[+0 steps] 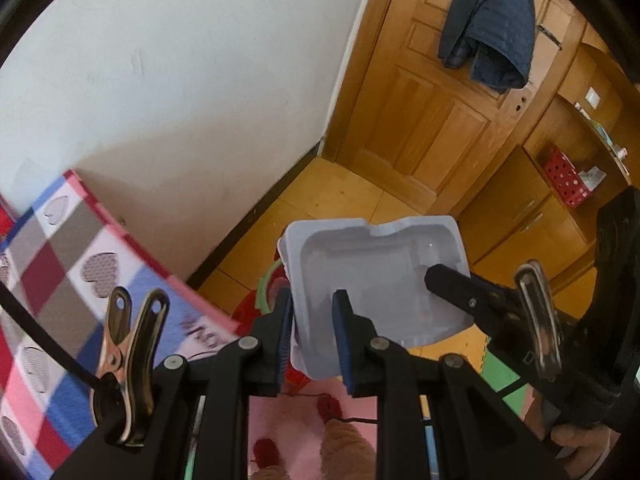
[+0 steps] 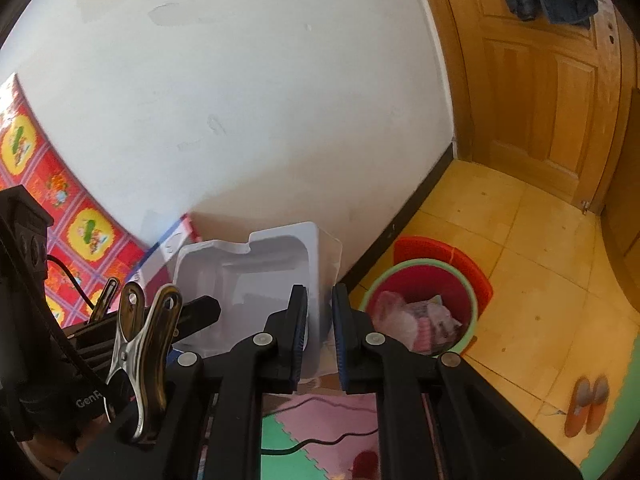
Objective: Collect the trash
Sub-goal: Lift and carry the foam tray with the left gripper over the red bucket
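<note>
L tool point(image 1: 312, 320) is clamped on the near wall of a white plastic tray point(image 1: 372, 276), held up in the air w/ its hollow side facing the cameras. R tool point(image 2: 320, 320) grips the tray's opposite wall, pads pressed on it. Below & to the right, on the yellow tile floor point(image 2: 532, 248), stands a red bin w/ green rim point(image 2: 420, 272), crumpled wrappers inside. Orange slippers point(image 2: 586, 404) lie farther right.
</note>
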`<state>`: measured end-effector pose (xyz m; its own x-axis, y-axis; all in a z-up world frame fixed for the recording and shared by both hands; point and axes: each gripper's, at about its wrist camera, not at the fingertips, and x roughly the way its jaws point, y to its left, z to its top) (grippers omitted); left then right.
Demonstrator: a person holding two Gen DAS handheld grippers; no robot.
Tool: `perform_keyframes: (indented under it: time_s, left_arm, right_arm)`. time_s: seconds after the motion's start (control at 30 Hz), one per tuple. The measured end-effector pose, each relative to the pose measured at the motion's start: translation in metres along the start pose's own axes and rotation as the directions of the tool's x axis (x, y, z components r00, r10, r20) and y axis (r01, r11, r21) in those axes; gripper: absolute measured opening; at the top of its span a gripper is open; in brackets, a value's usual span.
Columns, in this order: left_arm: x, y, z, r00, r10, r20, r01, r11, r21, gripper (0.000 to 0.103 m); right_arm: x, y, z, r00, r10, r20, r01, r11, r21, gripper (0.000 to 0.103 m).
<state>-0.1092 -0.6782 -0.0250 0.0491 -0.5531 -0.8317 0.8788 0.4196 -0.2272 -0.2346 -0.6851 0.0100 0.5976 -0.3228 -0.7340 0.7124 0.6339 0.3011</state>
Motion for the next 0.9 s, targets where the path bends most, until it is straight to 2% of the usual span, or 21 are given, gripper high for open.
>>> perform_keyframes:
  time_s: [0.4,0.67,0.9]
  left_arm:
    - [0.109,-0.031,0.004,0.995,0.053,-0.087,-0.063,0.990,-0.122,0.021]
    - [0.193,-0.029,-0.013,0.988,0.085,-0.126,-0.103,0.984,-0.146,0.021]
    - [0.266,-0.007,-0.033,0.981,0.081,-0.178,-0.119,0.969,-0.216,0.022]
  right_arm:
    - [0.069,-0.096,0.030,0.985,0.033,-0.170,-0.045,0.997,-0.067,0.014]
    - [0.137,-0.151,0.025,0.959,0.032,-0.282,-0.063,0.993,-0.100,0.014]
    - [0.202,-0.185,0.007,0.933,0.030,-0.358,-0.076,0.991,-0.114,0.014]
